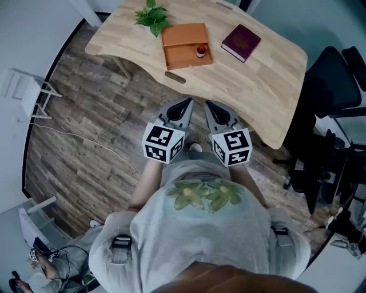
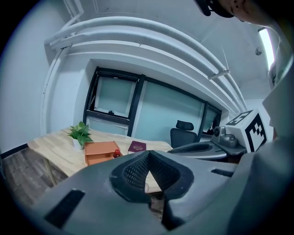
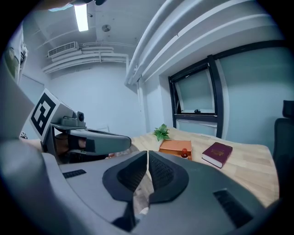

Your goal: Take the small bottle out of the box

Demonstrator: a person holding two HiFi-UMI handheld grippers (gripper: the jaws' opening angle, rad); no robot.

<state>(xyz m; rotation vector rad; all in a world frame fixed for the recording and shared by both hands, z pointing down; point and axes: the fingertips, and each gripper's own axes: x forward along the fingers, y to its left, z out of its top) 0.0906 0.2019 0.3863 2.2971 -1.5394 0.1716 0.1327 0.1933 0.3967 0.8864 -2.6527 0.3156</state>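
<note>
The left gripper and right gripper are held side by side close to the person's body, above the plank floor and short of the desk. Each carries a white cube printed with black square markers.

In the left gripper view the dark, ribbed pads meet at their tips, with only a narrow triangular gap below, and nothing sits between them. The right gripper's jaws are likewise pressed together and empty, their moulded grey shells tapering to a thin seam.

The desk is pale wood with a visible grain and a curved near edge. On it lies the box, orange and rectangular, with a flat lid half and an open tray half. The small bottle – reddish and stubby – stands upright inside the tray, against its right side, well apart from both grippers.

Beside the box's far left corner is a leafy green plant, and to the box's right lies a maroon hardcover book, flat and turned at an angle. A black office chair stands beyond the desk's right end.
</note>
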